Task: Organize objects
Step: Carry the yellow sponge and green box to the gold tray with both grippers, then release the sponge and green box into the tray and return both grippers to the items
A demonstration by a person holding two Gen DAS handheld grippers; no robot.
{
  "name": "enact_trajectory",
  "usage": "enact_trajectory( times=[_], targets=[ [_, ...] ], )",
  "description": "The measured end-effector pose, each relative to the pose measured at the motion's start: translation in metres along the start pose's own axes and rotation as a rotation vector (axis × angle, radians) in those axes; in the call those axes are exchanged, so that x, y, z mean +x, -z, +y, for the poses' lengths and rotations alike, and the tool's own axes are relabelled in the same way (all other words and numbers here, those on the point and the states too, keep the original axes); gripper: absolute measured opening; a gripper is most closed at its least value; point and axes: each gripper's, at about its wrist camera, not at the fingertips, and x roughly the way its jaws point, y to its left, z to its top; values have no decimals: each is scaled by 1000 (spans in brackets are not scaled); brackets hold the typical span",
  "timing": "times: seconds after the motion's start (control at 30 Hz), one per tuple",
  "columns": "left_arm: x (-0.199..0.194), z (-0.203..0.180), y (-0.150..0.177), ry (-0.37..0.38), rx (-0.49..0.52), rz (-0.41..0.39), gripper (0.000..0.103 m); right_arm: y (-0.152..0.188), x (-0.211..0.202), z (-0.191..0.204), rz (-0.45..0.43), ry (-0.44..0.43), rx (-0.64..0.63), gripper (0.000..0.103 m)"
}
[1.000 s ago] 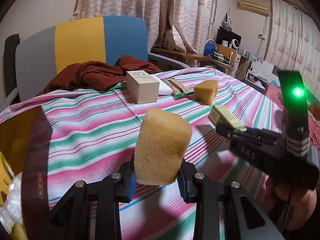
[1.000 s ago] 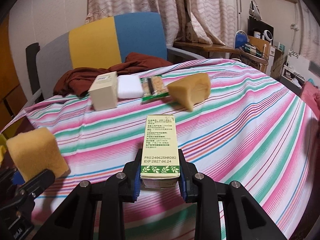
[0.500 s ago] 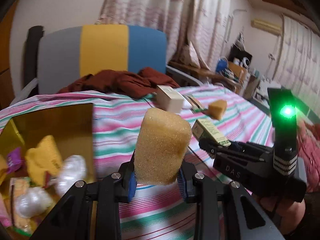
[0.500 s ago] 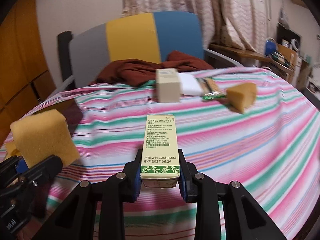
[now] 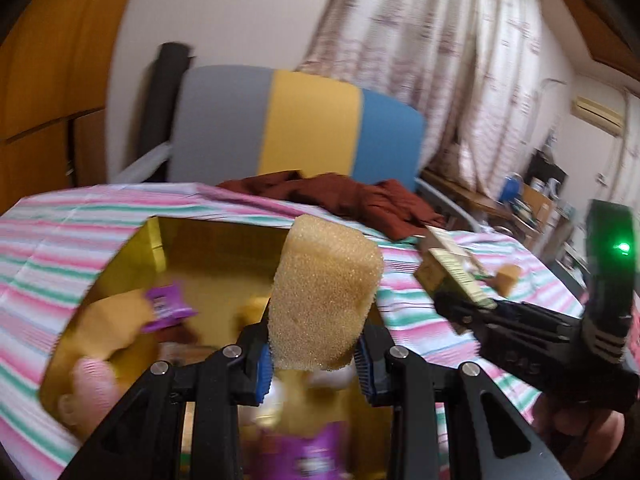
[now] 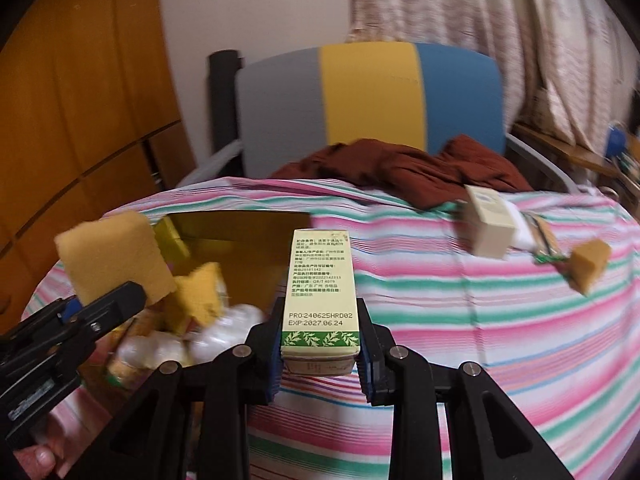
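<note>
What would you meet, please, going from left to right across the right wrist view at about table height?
Left gripper holding a sponge → gold box → green-printed carton in the right gripper → cream box → snack packet → second sponge.

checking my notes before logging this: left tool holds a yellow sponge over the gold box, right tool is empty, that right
Not quite. The right tool is not empty: it is shut on a small carton with printed text, as the right wrist view shows. The rest holds: the left tool grips the yellow sponge over the open gold box.
</note>
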Motion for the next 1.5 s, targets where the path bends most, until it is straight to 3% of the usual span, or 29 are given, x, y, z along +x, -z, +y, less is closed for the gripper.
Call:
enact_trajectory(
  times=[0.2,0.4,0.47,0.63,0.87,1.0,1.07,1.17,1.5],
  targets=[
    [2,47,-4,-68,-80,23,33,-9,22,38,28,-56,-47,30],
    [7,60,-8,-78,-96,35,33,-24,53,50,70,-50,-49,32],
    [9,59,-10,-76,-93,39,33,-29,63,47,83,-32,-38,49],
    [21,55,-16,-68,-70,60,33,-28,48,34,46,-32,23,56],
    [51,52,-36,-100,-48,103,34,-13,30,27,40,-52,60,58],
    [72,54,-43,-145,-52,179,52,-8,26,25,41,-51,60,58],
    [67,54,-41,-137,-54,160,54,-7,25,23,41,-50,65,58],
    [57,56,-38,-139,-84,133,65,-5,22,15,38,-48,89,61],
    [41,47,-23,-123,-133,138,66,2,22,3,46,-36,121,61]
  ],
)
